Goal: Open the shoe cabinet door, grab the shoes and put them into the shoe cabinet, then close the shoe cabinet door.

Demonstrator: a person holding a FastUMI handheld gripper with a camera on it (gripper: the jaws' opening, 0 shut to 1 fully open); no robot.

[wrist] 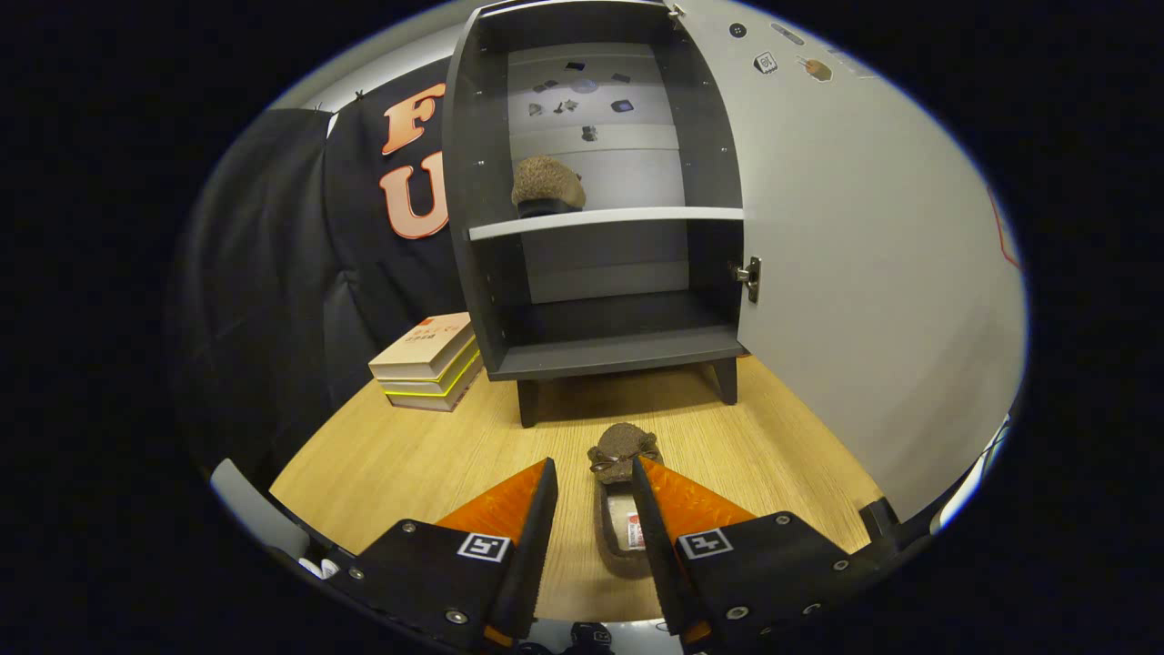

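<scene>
A brown fuzzy slipper [623, 448] lies on the wooden table [400, 464], toe pointing toward the cabinet. My gripper [593, 466] is open around it. The slipper's heel sits between the fingers and close against the right one, with a gap to the left one. Beyond it stands the dark grey shoe cabinet [605, 353] on short legs, its white door [846, 273] swung wide open to the right. A second brown slipper [547, 182] rests on the cabinet's upper shelf [605, 221]. The lower compartment holds nothing.
A stack of books [427, 362] lies on the table just left of the cabinet's base. The open door walls off the right side of the table. Black cloth hangs behind and to the left.
</scene>
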